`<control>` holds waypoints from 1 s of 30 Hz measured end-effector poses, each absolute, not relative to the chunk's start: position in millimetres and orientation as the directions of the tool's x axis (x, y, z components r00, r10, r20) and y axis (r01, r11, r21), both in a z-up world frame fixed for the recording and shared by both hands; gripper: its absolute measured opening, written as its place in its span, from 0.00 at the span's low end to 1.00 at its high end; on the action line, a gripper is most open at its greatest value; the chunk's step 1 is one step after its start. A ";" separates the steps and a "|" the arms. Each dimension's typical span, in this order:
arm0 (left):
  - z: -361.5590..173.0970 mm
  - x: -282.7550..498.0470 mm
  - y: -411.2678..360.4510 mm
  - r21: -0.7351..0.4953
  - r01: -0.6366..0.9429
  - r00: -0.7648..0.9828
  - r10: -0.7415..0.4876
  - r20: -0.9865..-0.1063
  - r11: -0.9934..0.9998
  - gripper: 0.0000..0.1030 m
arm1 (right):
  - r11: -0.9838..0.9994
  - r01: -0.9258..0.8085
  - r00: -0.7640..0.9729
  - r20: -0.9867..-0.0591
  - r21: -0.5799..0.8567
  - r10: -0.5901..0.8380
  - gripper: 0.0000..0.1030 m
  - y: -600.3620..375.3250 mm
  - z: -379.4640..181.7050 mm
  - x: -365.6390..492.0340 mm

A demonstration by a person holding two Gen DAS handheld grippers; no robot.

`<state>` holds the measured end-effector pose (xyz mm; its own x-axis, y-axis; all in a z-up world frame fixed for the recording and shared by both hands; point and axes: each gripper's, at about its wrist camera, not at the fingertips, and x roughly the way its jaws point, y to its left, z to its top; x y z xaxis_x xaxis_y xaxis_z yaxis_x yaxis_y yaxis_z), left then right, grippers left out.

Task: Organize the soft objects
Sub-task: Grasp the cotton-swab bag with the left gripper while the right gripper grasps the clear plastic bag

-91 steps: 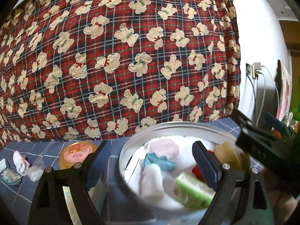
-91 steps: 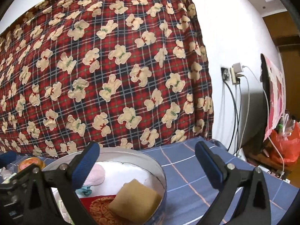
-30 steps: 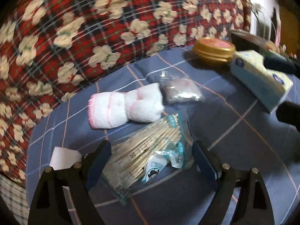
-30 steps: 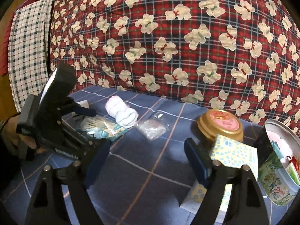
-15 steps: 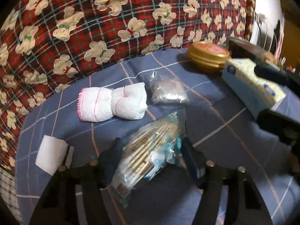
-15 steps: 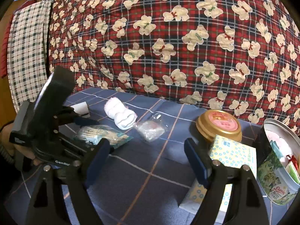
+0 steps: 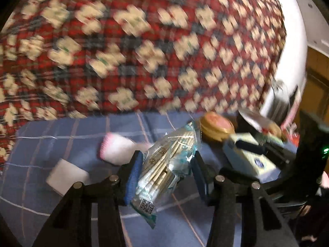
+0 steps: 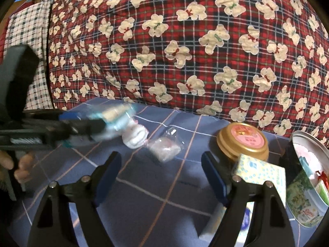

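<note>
Behind the blue checked tablecloth hangs the red teddy-bear blanket, sharp from the right wrist, smeared from the left. Only the right view shows the open round tin at the far right, and a checked cloth hanging at left. Right gripper: jaws wide, nothing between. Left gripper: jaws closing on the cotton swab bag, lifted clear of the cloth. Rolled white towel and small clear packet lie beyond.
</note>
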<state>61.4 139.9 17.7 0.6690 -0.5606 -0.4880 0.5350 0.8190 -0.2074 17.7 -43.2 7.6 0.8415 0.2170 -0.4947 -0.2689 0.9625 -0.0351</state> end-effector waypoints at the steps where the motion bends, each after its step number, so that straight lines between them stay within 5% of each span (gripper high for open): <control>1: 21.6 61.3 145.5 -0.208 0.514 0.696 -0.546 -0.467 0.832 0.49 | 0.963 -0.265 0.837 -0.504 -0.037 0.212 0.78 -40.1 8.1 27.5; 8: 26.7 72.1 177.9 -0.247 0.369 0.793 -0.442 -0.420 0.896 0.49 | 0.967 -0.250 0.753 -0.640 -0.059 0.155 0.66 -17.1 -11.7 94.1; 18: 20.2 87.6 214.3 -0.329 0.243 0.811 -0.377 -0.448 0.913 0.49 | 0.974 -0.211 0.623 -0.779 -0.081 0.070 0.67 -9.0 -42.8 156.3; 23: 19.5 88.4 209.9 -0.307 0.238 0.811 -0.362 -0.459 0.921 0.49 | 0.970 -0.238 0.621 -0.775 -0.042 0.119 0.40 -13.9 -41.5 148.9; 27: 17.9 89.3 211.4 -0.319 0.231 0.815 -0.362 -0.452 0.919 0.49 | 0.962 -0.272 0.638 -0.744 0.024 0.199 0.34 -15.6 -34.5 127.5; 30: 16.6 88.4 212.8 -0.336 0.228 0.825 -0.364 -0.432 0.914 0.49 | 0.954 -0.289 0.733 -0.621 0.083 0.276 0.33 -23.1 -15.0 97.0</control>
